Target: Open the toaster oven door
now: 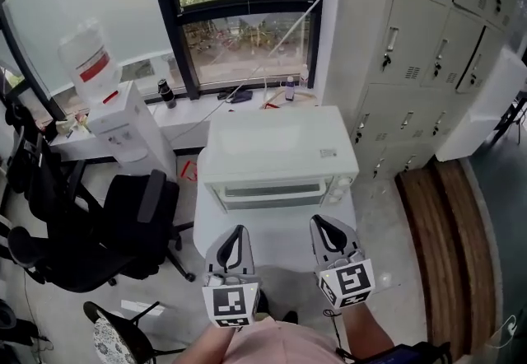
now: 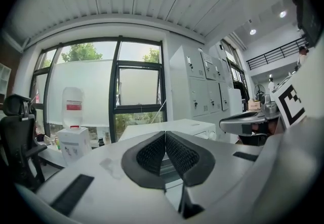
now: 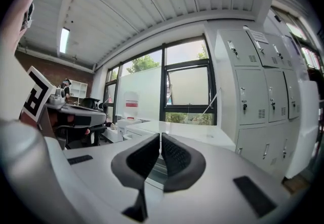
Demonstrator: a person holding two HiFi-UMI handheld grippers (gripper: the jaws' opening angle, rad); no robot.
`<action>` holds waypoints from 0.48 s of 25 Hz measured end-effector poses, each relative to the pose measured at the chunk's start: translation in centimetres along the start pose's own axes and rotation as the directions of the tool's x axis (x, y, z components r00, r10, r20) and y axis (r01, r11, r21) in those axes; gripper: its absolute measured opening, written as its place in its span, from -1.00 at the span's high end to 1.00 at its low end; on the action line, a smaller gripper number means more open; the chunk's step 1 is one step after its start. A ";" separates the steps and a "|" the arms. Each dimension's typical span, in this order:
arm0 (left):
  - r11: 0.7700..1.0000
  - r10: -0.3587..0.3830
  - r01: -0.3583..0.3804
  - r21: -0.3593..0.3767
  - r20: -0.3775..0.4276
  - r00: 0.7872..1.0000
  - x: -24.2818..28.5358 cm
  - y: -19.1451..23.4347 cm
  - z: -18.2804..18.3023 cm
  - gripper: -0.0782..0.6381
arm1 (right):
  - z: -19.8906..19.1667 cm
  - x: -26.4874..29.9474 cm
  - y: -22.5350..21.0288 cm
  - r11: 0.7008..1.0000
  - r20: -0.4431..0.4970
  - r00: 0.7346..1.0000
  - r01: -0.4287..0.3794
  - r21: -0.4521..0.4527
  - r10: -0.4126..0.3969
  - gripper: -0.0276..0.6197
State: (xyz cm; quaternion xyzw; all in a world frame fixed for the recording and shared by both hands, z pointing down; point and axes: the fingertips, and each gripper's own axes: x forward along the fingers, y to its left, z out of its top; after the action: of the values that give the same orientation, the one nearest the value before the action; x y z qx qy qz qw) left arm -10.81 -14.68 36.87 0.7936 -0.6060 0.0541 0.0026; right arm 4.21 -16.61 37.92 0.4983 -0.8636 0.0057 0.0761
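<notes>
We held left gripper (image 1: 237,232) and right gripper (image 1: 319,222) pinched together, empty, before the toaster oven (image 1: 280,148); unopened, they might just shove its door (image 1: 272,190).

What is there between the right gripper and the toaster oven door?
Nothing stands there. In the head view, only a bare strip of the white table separates the shut right gripper from the toaster oven door.
</notes>
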 end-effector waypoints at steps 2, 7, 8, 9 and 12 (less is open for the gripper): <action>1.000 -0.007 0.007 -0.004 0.012 1.000 1.0 0.8 0.4 0.74 | 0.5 1.0 -0.1 1.000 0.000 1.000 0.008 -0.022 -0.008 0.87; 0.999 -0.037 0.037 -0.006 0.048 0.998 3.4 2.3 1.8 0.74 | 1.8 3.1 -0.3 0.996 0.001 0.999 0.037 -0.086 -0.037 0.85; 0.999 -0.043 0.044 -0.006 0.054 0.998 3.8 2.5 1.9 0.74 | 1.9 3.5 -0.4 0.996 0.001 0.999 0.037 -0.082 -0.037 0.85; 0.999 -0.049 0.050 -0.007 0.057 0.997 4.1 2.8 2.0 0.74 | 1.9 3.8 -0.5 0.997 0.001 0.999 0.036 -0.073 -0.036 0.85; 0.998 -0.067 0.068 -0.014 0.060 0.996 5.0 3.2 1.9 0.74 | 1.8 4.5 -0.7 0.998 0.000 0.999 0.034 -0.053 -0.034 0.83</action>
State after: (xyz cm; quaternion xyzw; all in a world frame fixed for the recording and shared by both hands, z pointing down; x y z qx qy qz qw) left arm -12.46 -20.49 35.20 0.8148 -0.5792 0.0254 -0.0071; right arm 2.37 -20.93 36.68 0.5107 -0.8548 -0.0181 0.0899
